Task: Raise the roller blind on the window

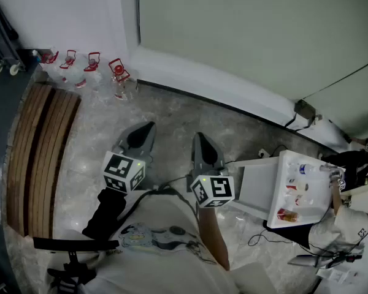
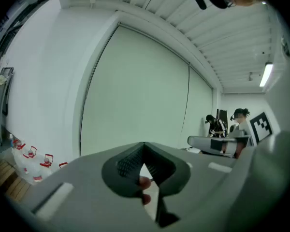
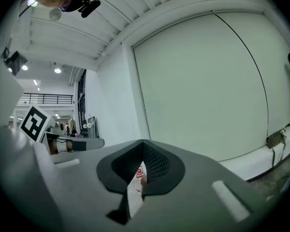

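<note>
Pale stone floor (image 1: 172, 112) is spreading under both tongs, and a white wall is rising beyond it. Well to the left of the left tongs (image 1: 148, 127) a slatted wooden bench (image 1: 40, 152) is lying along the floor, and ahead of those tongs and to their left a row of clear water bottles (image 1: 89, 69) with red handles is standing against the wall. The left tongs are pointing nearly level toward the window with their tips pressed together (image 2: 144, 146) and nothing gripped between them. The roller blind (image 1: 245, 35) is hanging fully down ahead of both tongs and above a white sill (image 1: 221, 81), well apart from them, and it is filling most of what each pair is facing (image 2: 135, 95) (image 3: 203, 86). Just beside the left pair, the right tongs (image 1: 199, 138) are aiming the same way, and their tips are likewise closed on nothing (image 3: 143, 144). A thin dark cord (image 3: 253, 62) is running down the blind ahead of the right tongs and to their right, toward a small fitting (image 1: 305, 109) on the sill. Near the right tongs, on their right, a white open box (image 1: 276, 195) is sitting on the floor with small items inside, and a person's sleeve (image 1: 340, 225) is reaching toward it.
</note>
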A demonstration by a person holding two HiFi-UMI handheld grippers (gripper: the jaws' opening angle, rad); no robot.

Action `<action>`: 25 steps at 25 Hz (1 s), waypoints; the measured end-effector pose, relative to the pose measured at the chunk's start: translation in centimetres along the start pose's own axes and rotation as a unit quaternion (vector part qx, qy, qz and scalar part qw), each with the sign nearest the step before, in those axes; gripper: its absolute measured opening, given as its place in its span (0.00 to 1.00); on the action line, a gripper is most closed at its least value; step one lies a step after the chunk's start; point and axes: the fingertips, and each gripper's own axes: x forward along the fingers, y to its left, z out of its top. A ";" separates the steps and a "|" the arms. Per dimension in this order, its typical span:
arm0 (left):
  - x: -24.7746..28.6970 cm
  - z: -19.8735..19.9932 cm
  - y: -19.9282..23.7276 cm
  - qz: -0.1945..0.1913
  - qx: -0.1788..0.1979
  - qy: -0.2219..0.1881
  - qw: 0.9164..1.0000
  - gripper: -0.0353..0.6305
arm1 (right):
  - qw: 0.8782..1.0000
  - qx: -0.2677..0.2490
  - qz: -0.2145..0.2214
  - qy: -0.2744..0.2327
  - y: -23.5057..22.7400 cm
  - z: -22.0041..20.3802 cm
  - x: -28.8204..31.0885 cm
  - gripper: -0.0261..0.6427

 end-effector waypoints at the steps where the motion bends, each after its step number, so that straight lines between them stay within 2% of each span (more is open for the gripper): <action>1: 0.1 0.1 0.0 0.000 0.000 0.001 1.000 0.05 | 1.000 0.000 0.000 0.000 0.1 0.1 0.1 0.04; 12: 1.1 0.2 0.2 0.019 -0.018 0.019 0.999 0.05 | 1.000 0.000 0.018 0.009 0.5 1.5 0.8 0.04; 19: 1.8 -4.1 -4.3 0.044 -0.023 0.033 0.998 0.05 | 0.999 0.005 0.034 0.020 -3.8 -1.5 -2.8 0.04; 25: 1.7 -3.5 -1.3 0.065 -0.022 0.053 0.996 0.05 | 0.998 0.034 0.022 0.046 -4.1 -2.8 -0.9 0.04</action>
